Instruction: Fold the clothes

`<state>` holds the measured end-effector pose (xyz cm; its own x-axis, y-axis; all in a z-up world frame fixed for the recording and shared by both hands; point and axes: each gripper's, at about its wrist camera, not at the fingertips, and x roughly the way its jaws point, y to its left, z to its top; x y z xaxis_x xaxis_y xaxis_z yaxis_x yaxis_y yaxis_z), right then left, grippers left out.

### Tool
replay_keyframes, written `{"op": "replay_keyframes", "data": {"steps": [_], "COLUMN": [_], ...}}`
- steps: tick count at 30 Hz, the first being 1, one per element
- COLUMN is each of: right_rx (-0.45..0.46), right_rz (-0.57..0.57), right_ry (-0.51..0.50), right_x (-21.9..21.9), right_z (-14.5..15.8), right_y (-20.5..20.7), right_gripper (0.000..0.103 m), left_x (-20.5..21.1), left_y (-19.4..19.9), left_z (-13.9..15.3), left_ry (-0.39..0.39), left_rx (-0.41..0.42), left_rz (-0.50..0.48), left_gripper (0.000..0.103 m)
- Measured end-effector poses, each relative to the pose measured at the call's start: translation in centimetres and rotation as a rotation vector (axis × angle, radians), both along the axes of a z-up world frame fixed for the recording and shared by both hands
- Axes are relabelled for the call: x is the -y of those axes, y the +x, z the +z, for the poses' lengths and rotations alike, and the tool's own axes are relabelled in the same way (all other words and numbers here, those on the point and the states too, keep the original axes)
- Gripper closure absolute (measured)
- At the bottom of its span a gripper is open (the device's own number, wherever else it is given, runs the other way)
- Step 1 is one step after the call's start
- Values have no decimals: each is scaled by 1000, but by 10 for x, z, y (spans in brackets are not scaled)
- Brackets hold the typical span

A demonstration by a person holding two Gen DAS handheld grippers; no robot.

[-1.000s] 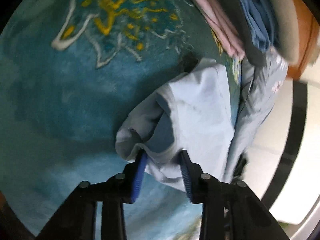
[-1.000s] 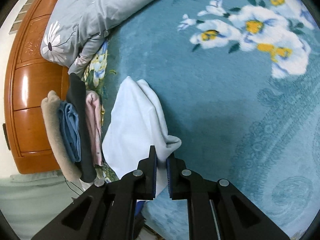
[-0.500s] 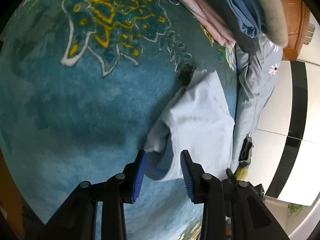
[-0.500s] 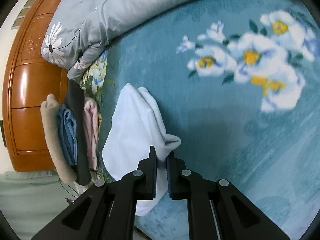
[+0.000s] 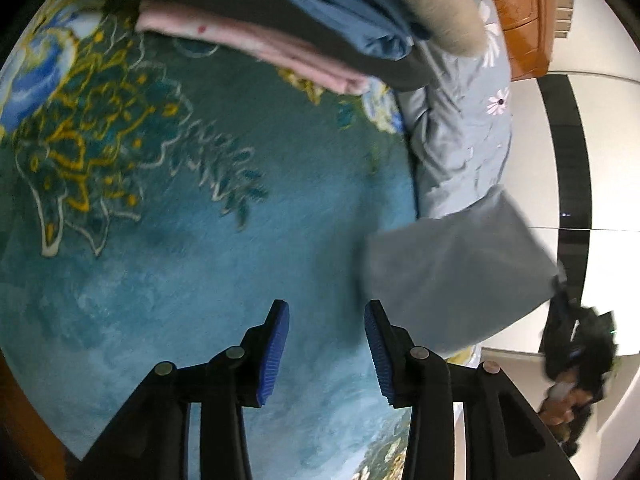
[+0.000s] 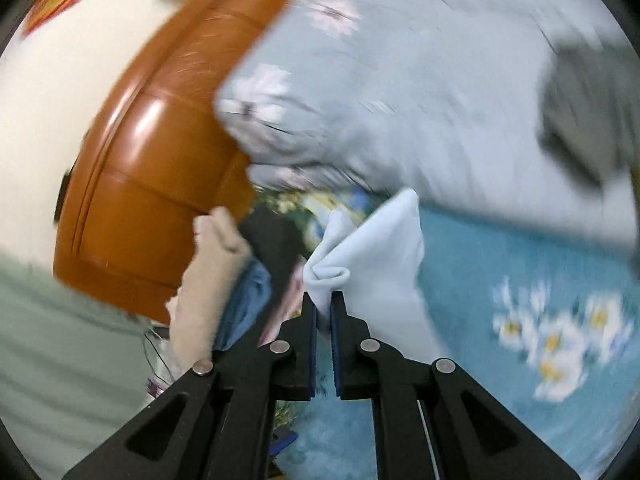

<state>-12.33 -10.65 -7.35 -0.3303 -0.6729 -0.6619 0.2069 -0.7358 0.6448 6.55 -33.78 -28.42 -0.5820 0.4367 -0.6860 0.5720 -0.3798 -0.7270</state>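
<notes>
Right hand-held gripper [image 6: 323, 304]: angled downward, black arms in the foreground, blue-padded jaws pressed together on a bunched corner of the white garment [image 6: 380, 256]; the cloth rises from the pinch and fans out up and to the right, lifted clear of the bed. Left hand-held gripper [image 5: 326, 320]: angled downward, jaws opening, nothing between the blue pads [image 5: 276, 344], only teal blanket showing through the gap. The same white garment [image 5: 452, 276] appears in the left wrist view as a pale grey-blue sheet hanging in the air just right of the right-hand finger, apart from the pads, with the other gripper as a dark blurred shape at its far corner. Teal blanket [image 5: 200, 260]: covers the bed, patterned with yellow-outlined ornament and white flowers [image 6: 560, 344]. Stack of folded clothes [image 5: 320, 28]: beyond the grippers, lying on the blanket near its edge; layers of pink, black, blue and beige. Grey-blue floral quilt [image 6: 400, 88]: bunched up beside the stack, farther back. Orange-brown wooden headboard [image 6: 152, 184]: behind stack and quilt. White wall beyond; right view motion-blurred.
</notes>
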Motion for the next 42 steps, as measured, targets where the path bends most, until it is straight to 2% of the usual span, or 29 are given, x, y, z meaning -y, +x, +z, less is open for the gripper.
{"op": "replay_keyframes", "data": {"steps": [1,3,6,8,11,15,18,21,24,26,27,29,30,31,34,38,42], "right_rx": [-48,-116,-172,-146,-38,80,115,155,163,160,173,221,251,281,400,505,533], "right_rz": [27,62,107,158,264,385,420,445,514,504,463,304,209,115,-171,-432,-559], "right_ry": [21,84,219,321,385,431,455,441,440,421,391,331,295,259,104,-88,-236], "right_x": [9,25,55,82,122,157,160,156,154,142,129,88,65,42,-29,-86,-97], "right_z": [16,28,12,-26,-94,-157,-176,-183,-182,-176,-173,-176,-180,-184,-208,-248,-272], "right_y": [2,16,45,68,107,159,184,189,195,193,187,168,158,147,129,132,142], "right_gripper": [97,97,97,97,97,97,96,94,94,93,92,79,67,63,63,63,63], "left_x": [2,5,12,18,28,36,36,30,20,14,12,9,7,5,0,-1,1], "left_y": [-2,-2,7,18,31,49,49,37,12,-6,-14,-32,-40,-47,-67,-80,-86], "left_z": [3,6,3,-5,-20,-36,-46,-56,-63,-67,-69,-75,-79,-82,-91,-100,-102], "left_ry": [1,4,4,8,17,17,21,35,36,24,15,5,4,0,-7,29,43], "left_rx": [-7,-11,3,29,74,121,143,148,143,142,143,144,145,149,152,133,107], "left_rz": [4,13,28,47,73,75,65,35,-34,-81,-102,-144,-165,-185,-236,-244,-233], "left_gripper": [57,55,53,53,52,52,49,47,45,45,44,42,42,42,42,42,43]}}
